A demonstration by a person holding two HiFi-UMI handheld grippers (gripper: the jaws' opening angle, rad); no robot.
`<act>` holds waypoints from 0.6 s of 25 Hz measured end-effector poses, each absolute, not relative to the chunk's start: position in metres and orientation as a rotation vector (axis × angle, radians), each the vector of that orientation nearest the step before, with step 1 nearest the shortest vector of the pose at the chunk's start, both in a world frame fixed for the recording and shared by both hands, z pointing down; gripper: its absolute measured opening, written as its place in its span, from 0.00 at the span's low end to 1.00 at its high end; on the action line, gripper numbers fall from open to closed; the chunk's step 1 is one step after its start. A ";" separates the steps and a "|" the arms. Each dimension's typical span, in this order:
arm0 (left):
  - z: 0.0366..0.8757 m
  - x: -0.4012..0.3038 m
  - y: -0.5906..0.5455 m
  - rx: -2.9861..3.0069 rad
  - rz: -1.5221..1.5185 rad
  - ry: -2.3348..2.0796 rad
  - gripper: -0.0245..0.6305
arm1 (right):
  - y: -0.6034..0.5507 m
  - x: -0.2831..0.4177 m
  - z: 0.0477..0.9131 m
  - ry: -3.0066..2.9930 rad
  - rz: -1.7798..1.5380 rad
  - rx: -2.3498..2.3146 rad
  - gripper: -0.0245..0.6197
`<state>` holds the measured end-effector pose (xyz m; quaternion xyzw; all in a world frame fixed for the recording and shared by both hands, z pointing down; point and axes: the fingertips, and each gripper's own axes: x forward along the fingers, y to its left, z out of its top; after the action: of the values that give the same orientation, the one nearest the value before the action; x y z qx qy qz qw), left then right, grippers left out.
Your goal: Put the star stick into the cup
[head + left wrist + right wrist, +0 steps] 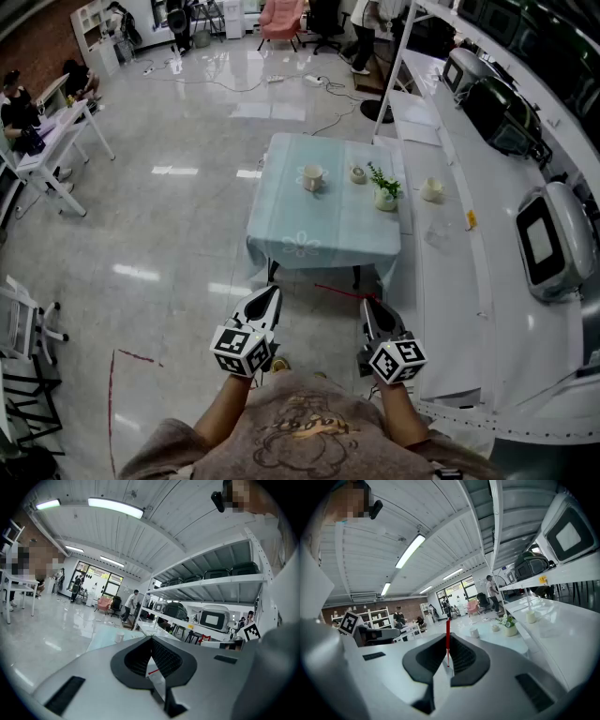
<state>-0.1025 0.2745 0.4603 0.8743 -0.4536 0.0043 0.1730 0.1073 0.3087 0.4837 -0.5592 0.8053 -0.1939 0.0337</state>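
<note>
My right gripper [369, 306] clamps the star stick [447, 637]; my left gripper [270, 294] is clenched, empty. Beside the cup [312, 177] stand a small pot [358, 173] and a plant [385, 187]; the stick's star seems hidden.

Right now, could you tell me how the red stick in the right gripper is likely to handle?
The red stick looks very thin, so it is probably light and slightly bendy. The right gripper pinches it near one end, so the free length may wobble. It appears straight, hinting at some stiffness.
</note>
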 end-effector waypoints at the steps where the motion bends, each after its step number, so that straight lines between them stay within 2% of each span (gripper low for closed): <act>1: 0.461 -0.101 0.274 2.478 0.008 -1.282 0.07 | 0.308 0.109 0.483 2.480 -0.593 -1.725 0.07; 15: 0.460 -0.113 0.250 2.485 -0.027 -1.226 0.07 | 0.288 0.095 0.480 2.439 -0.575 -1.783 0.07</act>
<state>-0.1130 0.2498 0.4604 0.8815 -0.4348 -0.0095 0.1840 0.0947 0.2884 0.4797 -0.5793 0.7927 -0.1870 0.0331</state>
